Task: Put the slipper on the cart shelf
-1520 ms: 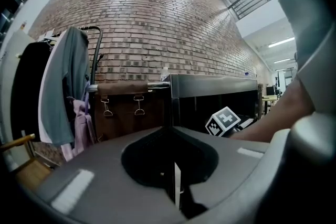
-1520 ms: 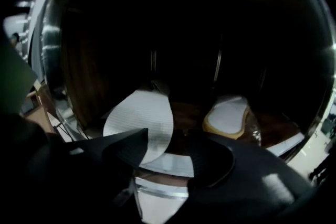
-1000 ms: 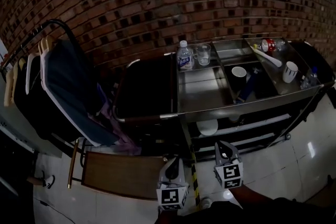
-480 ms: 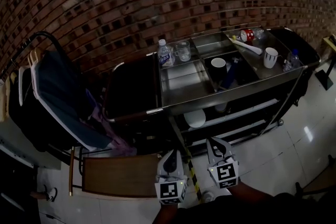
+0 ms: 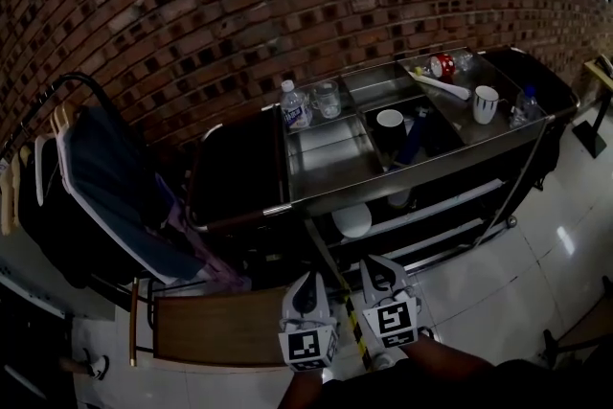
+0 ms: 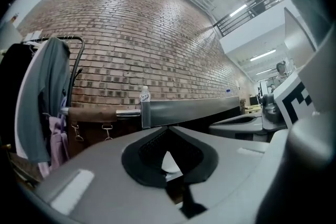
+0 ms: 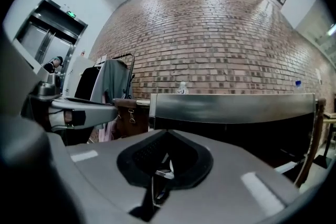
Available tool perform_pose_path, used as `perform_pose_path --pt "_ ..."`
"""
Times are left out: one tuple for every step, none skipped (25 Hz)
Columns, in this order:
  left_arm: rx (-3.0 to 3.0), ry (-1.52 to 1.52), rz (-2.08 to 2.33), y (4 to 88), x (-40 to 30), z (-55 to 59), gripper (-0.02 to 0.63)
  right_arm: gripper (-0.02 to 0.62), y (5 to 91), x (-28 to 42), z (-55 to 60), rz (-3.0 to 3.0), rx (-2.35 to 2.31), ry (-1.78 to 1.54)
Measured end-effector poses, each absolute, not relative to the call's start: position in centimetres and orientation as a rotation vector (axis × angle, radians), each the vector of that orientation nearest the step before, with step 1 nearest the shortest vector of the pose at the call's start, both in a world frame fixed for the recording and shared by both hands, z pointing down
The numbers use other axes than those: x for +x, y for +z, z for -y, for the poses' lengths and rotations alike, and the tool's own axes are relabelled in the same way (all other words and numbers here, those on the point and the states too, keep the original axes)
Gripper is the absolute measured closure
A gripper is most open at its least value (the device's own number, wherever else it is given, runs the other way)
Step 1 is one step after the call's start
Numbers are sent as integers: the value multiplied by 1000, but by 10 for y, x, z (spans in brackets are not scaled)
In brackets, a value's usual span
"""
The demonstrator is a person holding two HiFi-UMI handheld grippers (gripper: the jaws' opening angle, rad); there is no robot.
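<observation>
The cart [image 5: 383,193] has slid left and up in the head view over the last second, and both grippers have drawn in side by side, low in frame. It looks like the person is backing off. The brick wall [image 5: 287,5] fills the back, with the steel cart against it and a clothes rack [image 5: 96,177] off to its left. On the shelf [image 5: 450,203] just under the cart's top sits a white oval, and I take that for the slipper [image 5: 352,218], so the job looks done. The left gripper [image 5: 308,279] is clenched and carries nothing, and the right gripper [image 5: 371,262] is the same, tips pressed together and empty. The slipper lies straight ahead of both and well apart from them, between their lines of aim and a touch toward the right one, so the right hand is nearer if it needs a nudge. Its long axis I can't call, because the cart's top covers part of it.
</observation>
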State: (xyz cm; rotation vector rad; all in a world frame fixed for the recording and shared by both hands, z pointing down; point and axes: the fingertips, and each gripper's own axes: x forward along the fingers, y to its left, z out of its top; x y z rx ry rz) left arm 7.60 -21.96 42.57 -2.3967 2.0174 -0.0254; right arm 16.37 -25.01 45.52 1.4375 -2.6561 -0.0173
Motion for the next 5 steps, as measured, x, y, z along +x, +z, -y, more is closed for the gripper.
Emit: perform_pose_path --pt "-2397 -32 -2021 428 75 219 589 594 457 158 247 2658 1428 -9" --pt "-2399 -39 -2028 431 74 218 589 594 457 152 244 2664 1418 -8" --pt "-2402 -45 -2036 436 73 219 589 594 456 147 242 2673 1408 -14" --pt "-2404 -52 -2043 441 72 219 589 594 454 142 241 2681 1398 -25" --pt "-2405 -58 -2048 445 70 221 589 594 451 138 240 2690 1389 -38"
